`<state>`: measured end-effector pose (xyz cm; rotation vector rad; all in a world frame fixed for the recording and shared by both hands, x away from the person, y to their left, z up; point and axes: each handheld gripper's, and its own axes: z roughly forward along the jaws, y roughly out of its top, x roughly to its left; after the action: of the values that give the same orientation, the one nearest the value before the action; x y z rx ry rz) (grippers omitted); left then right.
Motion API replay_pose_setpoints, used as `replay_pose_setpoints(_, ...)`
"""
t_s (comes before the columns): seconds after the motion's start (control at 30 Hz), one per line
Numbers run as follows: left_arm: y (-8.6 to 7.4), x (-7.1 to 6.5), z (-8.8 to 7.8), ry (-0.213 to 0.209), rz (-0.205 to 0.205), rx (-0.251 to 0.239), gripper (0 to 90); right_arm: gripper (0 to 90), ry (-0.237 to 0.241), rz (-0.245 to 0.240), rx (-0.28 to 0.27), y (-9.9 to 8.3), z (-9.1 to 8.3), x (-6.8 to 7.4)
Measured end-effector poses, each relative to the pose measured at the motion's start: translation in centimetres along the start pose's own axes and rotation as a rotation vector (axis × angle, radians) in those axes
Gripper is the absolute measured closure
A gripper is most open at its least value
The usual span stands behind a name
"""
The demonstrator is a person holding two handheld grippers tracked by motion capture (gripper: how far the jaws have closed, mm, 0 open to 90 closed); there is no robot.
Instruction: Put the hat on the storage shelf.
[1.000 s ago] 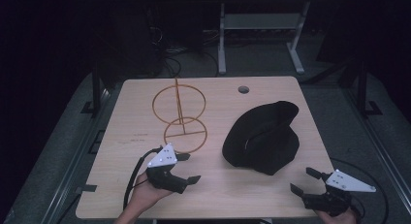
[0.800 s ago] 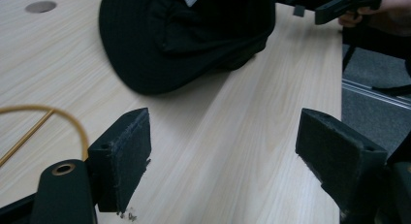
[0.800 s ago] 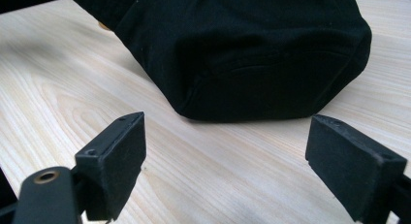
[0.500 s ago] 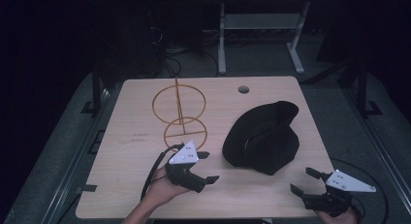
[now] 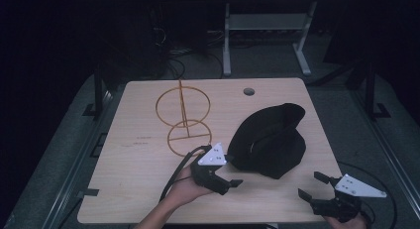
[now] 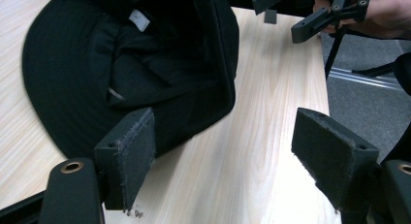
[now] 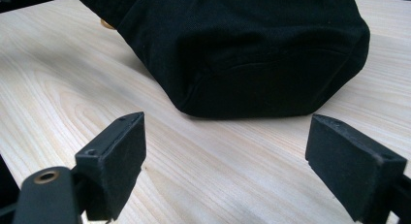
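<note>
A black cap lies on the right half of the wooden table, its opening turned toward the left gripper view, where its lining and a white label show. My left gripper is open, just off the cap's near-left edge; its left pad is close to the cap's brim. My right gripper is open at the table's front right corner, a short way from the cap, with nothing between its jaws.
A gold wire stand with two rings rises left of the cap. A round cable hole sits near the far edge. The table's right edge drops to grey floor. The right gripper appears beyond the cap.
My left gripper has moved right and slightly forward, from the table's front left up to the cap's edge. The right gripper and the cap have not moved.
</note>
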<state>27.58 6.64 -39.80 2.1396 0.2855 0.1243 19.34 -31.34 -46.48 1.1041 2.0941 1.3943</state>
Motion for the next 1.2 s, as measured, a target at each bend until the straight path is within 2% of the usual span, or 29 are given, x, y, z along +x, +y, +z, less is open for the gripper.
replay_pose_setpoints(0.17,0.3,0.1,1.1,-0.015,0.003,0.013,24.5,14.2,0.003,0.001,-0.007,0.1,0.0,0.0)
replay_pose_setpoints(0.23,0.6,0.2,1.6,-0.017,0.017,0.014,27.6,14.2,0.007,0.003,-0.003,0.0,0.0,0.0)
replay_pose_setpoints(0.33,0.9,0.1,2.1,-0.003,0.024,0.023,34.4,14.2,0.008,-0.003,0.001,0.0,0.0,0.0)
replay_pose_setpoints(0.37,1.1,0.0,2.6,0.016,0.036,0.043,38.1,14.2,0.006,-0.002,-0.003,0.0,-0.1,0.0)
replay_pose_setpoints(0.47,1.2,0.0,3.3,0.004,0.031,0.047,43.4,14.1,0.006,0.0,-0.013,0.1,-0.2,0.0)
replay_pose_setpoints(0.5,1.2,0.0,3.4,0.009,0.029,0.05,47.7,14.1,0.004,0.0,-0.013,0.1,-0.2,0.0)
replay_pose_setpoints(0.63,1.6,0.4,3.4,0.012,0.016,0.028,61.1,14.1,0.008,0.002,-0.008,0.0,-0.1,0.0)
replay_pose_setpoints(0.73,1.8,0.7,3.1,0.007,0.0,-0.007,66.8,14.0,0.012,0.0,-0.004,-0.1,0.1,-0.1)
replay_pose_setpoints(0.8,1.8,0.9,3.1,0.002,-0.009,-0.003,70.4,14.0,0.012,0.001,-0.009,0.1,0.2,-0.2)
replay_pose_setpoints(0.97,1.9,0.9,2.9,0.001,0.007,0.001,80.9,14.0,0.022,0.0,-0.023,0.5,0.6,-0.1)
replay_pose_setpoints(1.07,2.0,0.9,2.8,-0.007,0.001,-0.017,83.5,14.0,0.024,-0.002,-0.023,0.8,0.9,-0.1)
replay_pose_setpoints(1.2,2.1,1.2,2.5,-0.026,-0.022,-0.03,84.3,13.9,0.036,0.005,-0.055,1.5,1.2,-0.3)
